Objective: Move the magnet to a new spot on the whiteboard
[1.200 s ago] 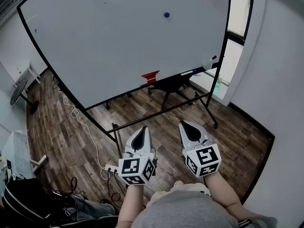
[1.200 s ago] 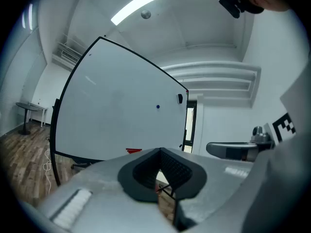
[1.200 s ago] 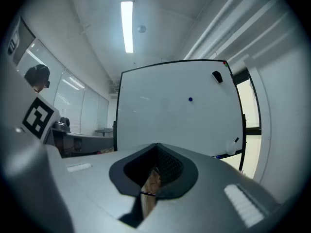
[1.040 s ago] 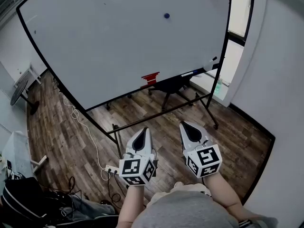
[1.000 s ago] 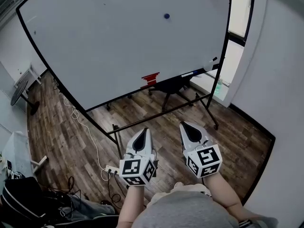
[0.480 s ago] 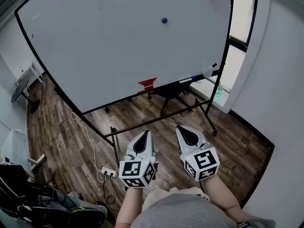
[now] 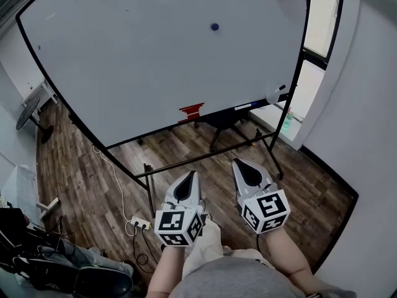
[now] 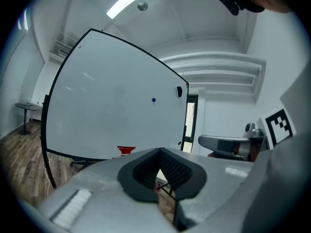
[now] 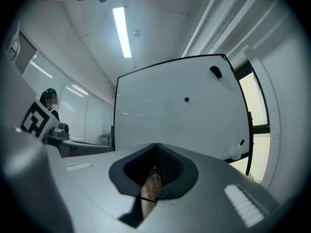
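A small round blue magnet point(image 7: 214, 27) sticks high on the large whiteboard point(image 7: 136, 67); it also shows as a dot in the left gripper view point(image 8: 153, 100) and the right gripper view point(image 9: 186, 99). Both grippers hang low in front of me, well short of the board. My left gripper point(image 7: 188, 179) has its jaws together with nothing between them. My right gripper point(image 7: 243, 167) is likewise shut and empty. In each gripper view the fingertips point(image 8: 158, 152) meet in a point below the board.
The whiteboard stands on a black wheeled frame point(image 7: 211, 157) over a wood floor. A red eraser point(image 7: 191, 112) and markers point(image 7: 245, 107) rest on its tray. An office chair point(image 7: 223, 120) is behind it. A power strip and cable point(image 7: 139, 223) lie at left. Bags point(image 7: 43, 272) sit at bottom left.
My view has shifted slightly, so the board sits a little higher and further right in frame. Both grippers stay shut in about the same place.
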